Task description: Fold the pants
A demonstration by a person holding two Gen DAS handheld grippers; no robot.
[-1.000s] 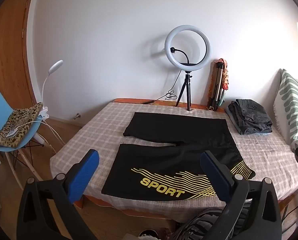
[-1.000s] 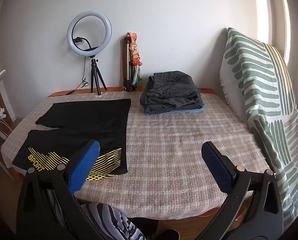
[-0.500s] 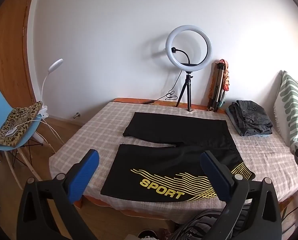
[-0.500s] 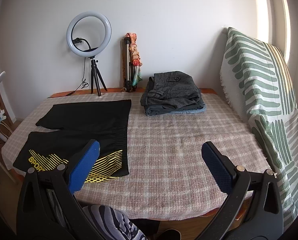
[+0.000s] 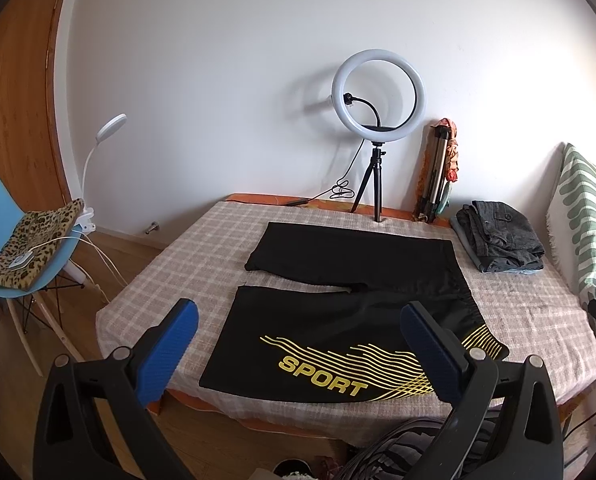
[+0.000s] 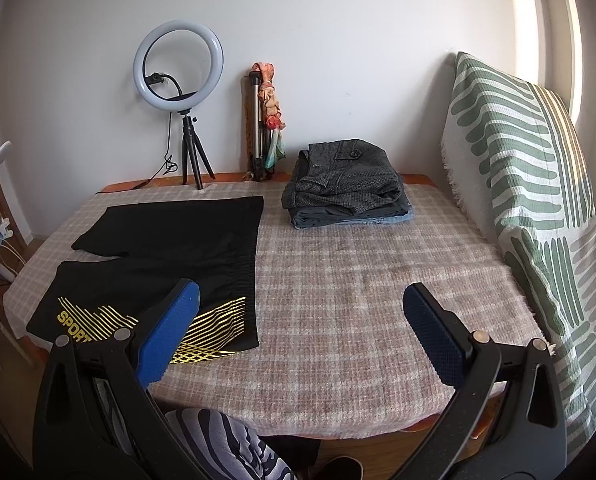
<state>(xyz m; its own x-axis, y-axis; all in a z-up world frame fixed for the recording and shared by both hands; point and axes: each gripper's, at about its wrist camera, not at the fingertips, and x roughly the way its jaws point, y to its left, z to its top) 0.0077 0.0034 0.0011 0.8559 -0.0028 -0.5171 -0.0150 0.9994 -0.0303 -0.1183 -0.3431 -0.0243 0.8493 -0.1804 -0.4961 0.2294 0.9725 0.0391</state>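
Black pants [image 5: 350,312] with yellow "SPORT" lettering lie spread flat on the checked tablecloth [image 6: 358,280], both legs side by side, unfolded. Left gripper [image 5: 298,344] hovers short of the table's near edge, blue pads wide apart, nothing between them; the pants sit straight ahead of it. Right gripper [image 6: 298,332] likewise spread and empty, pants ahead to its left, waistband end nearest. Folded grey clothes stack [image 6: 346,184] lies farther ahead of the right gripper. Ring light [image 5: 378,96] on a tripod stands beyond the pants, at the wall.
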